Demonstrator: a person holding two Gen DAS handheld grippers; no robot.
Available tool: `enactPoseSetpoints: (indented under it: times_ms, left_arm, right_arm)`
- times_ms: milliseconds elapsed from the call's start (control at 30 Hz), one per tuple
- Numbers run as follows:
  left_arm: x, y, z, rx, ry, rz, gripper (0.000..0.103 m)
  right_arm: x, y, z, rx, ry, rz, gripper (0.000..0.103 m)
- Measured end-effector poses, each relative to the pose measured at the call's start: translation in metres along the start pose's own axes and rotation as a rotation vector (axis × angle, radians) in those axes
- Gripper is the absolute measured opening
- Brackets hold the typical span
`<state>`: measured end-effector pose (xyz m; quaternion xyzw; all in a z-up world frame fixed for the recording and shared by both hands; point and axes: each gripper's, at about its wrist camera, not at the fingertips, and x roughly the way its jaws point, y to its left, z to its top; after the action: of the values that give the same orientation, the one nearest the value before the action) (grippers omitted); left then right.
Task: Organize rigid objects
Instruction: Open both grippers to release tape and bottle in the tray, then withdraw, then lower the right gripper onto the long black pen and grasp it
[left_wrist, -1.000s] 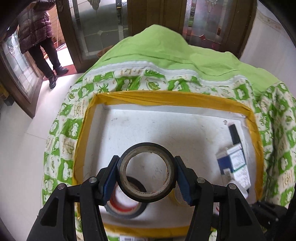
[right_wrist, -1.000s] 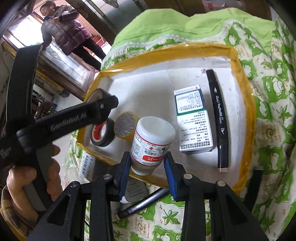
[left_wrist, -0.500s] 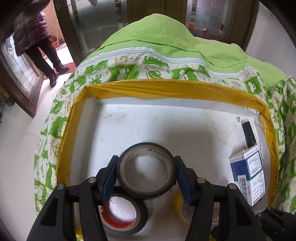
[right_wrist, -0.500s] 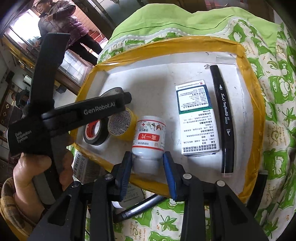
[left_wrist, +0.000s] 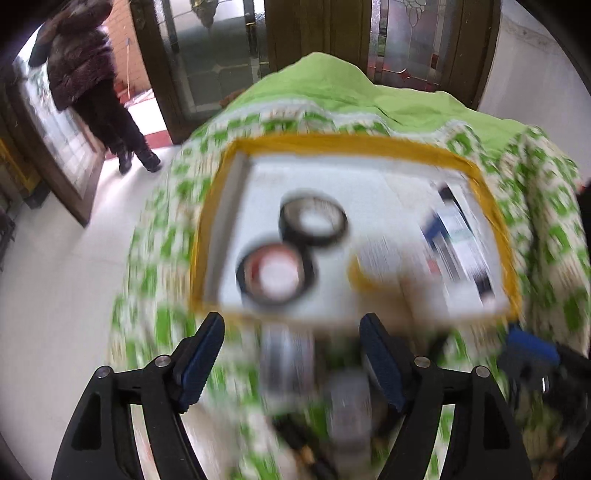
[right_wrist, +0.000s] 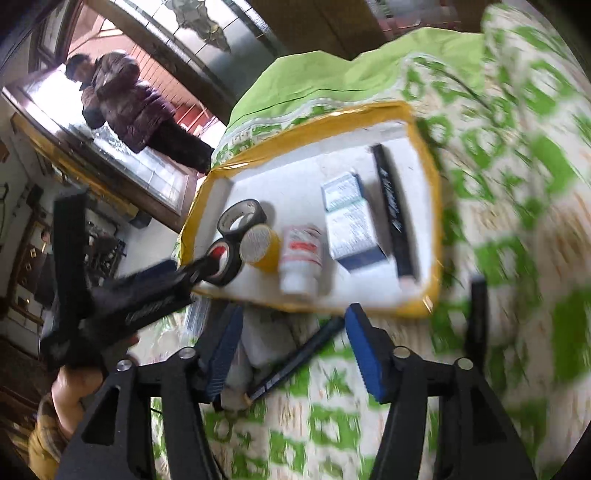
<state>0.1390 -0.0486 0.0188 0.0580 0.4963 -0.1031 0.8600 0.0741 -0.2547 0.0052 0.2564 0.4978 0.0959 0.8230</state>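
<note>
Both the left tool (left_wrist: 291, 356) and the right tool (right_wrist: 293, 349) were opening with nothing between their jaws, while the black tape roll (right_wrist: 242, 218) and the white bottle (right_wrist: 301, 258) lay in the yellow-rimmed tray (right_wrist: 428, 192) on the green-patterned cloth (right_wrist: 517, 184).

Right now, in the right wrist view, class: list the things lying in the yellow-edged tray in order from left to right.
Black tape roll with red core → yellow tape roll → white bottle with red label → blue and white box → black marker. The plain black tape roll overlaps the first two, so I leave it out.
</note>
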Motion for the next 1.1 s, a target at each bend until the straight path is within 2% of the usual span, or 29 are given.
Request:
enactPoseSetpoints:
  times_ms: [133,267,333,433,600,733,900,1100]
  left_arm:
    - [-0.018,-0.007,-0.063,-0.014,0.007,-0.016,0.080]
    - [-0.025,-0.024,-0.109,-0.004,0.004,-0.063,0.080]
    - [-0.023,-0.034,-0.120,0.028,0.025,-0.061,0.080]
    - [-0.025,-0.046,-0.121,0.062,0.027,-0.065,0.080]
    - [-0.025,-0.046,-0.131,0.040,0.038,-0.070,0.080]
    - [-0.030,-0.032,-0.131,-0.032,0.016,-0.092,0.080]
    - [-0.023,-0.017,-0.131,-0.110,0.038,-0.126,0.081]
    - [-0.023,-0.028,-0.133,-0.057,0.038,-0.105,0.081]
  right_arm:
    - [-0.008,-0.005,-0.024,0.002,0.024,-0.018,0.058]
    - [-0.016,-0.002,-0.045,-0.045,0.030,-0.047,0.058]
    - [-0.023,-0.002,-0.054,-0.057,0.027,-0.051,0.058]
    - [-0.034,-0.003,-0.067,-0.064,0.023,-0.055,0.058]
    - [-0.041,-0.006,-0.077,-0.066,0.027,-0.060,0.058]
    - [-0.044,-0.010,-0.077,-0.057,0.023,-0.054,0.058]
    - [-0.043,-0.017,-0.072,-0.030,0.025,-0.042,0.058]
    - [-0.043,-0.020,-0.072,-0.018,0.028,-0.037,0.058]
